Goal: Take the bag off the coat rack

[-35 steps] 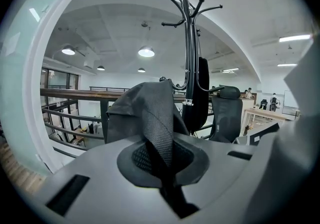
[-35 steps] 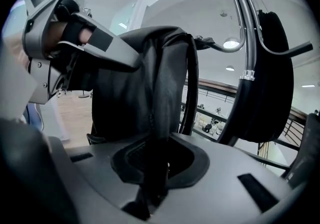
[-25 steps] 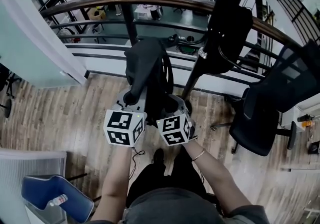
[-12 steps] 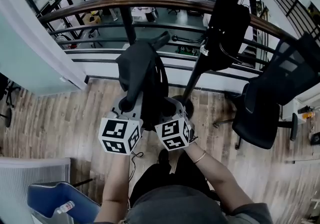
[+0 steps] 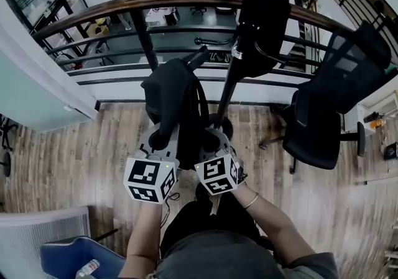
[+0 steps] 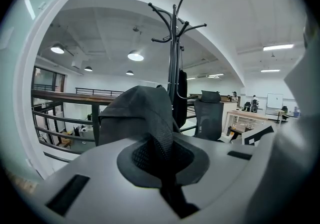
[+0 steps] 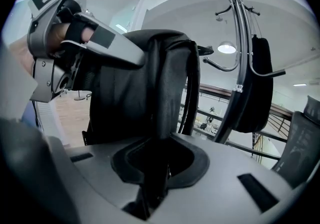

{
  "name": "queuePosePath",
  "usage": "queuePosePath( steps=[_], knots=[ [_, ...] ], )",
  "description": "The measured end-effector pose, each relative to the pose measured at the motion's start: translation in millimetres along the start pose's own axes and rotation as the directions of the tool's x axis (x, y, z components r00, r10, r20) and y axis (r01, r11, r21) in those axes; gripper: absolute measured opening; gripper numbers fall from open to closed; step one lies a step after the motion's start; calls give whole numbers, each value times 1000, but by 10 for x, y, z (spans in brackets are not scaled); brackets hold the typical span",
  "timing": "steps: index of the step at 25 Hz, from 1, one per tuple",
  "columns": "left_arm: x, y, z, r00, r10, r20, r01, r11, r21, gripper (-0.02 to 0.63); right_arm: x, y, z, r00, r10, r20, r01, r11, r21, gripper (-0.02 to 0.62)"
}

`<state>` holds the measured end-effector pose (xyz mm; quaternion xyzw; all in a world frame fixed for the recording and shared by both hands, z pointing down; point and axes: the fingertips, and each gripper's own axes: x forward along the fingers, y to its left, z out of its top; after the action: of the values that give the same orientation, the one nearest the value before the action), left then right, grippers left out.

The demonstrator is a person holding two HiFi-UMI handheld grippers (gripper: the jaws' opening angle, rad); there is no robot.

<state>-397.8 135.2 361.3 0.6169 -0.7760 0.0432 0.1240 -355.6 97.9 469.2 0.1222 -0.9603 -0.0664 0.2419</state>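
The black bag hangs free of the coat rack, held up between both grippers in front of the railing. My left gripper is shut on a mesh-lined fold of the bag. My right gripper is shut on the bag's dark side panel, near its straps. The rack's pole and hooks stand just behind and to the right of the bag, apart from it. A second black item still hangs on the rack. The left gripper's body shows against the bag's upper left.
A wooden-topped railing runs across behind the rack, with a drop to a lower floor beyond. A black office chair stands to the right. A blue chair is at the lower left. The floor is wood planks.
Both grippers, still shut on the bag, have drawn it a little back toward the person, away from the rack's base. The head camera has shifted, so the rack sits further left.
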Motion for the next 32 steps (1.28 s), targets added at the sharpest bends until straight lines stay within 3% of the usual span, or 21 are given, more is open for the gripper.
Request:
queuePosePath(
  steps=[8, 15, 23, 32],
  knots=[
    [291, -512, -71, 988, -150, -31, 151, 988, 36, 26, -301, -356, -355, 991, -125, -52, 129, 988, 83, 51],
    [565, -1199, -100, 950, -307, -60, 311, 948, 68, 26, -750, -799, -715, 960, -263, -99, 276, 949, 150, 51],
    [903, -2118, -97, 869, -484, -101, 493, 864, 103, 26, -1357, -1361, -1156, 894, -413, -173, 445, 865, 232, 51],
    [1303, -3452, -109, 730, -667, -152, 683, 719, 126, 26, -2273, -2119, -1775, 791, -546, -277, 611, 735, 294, 51]
  ],
)
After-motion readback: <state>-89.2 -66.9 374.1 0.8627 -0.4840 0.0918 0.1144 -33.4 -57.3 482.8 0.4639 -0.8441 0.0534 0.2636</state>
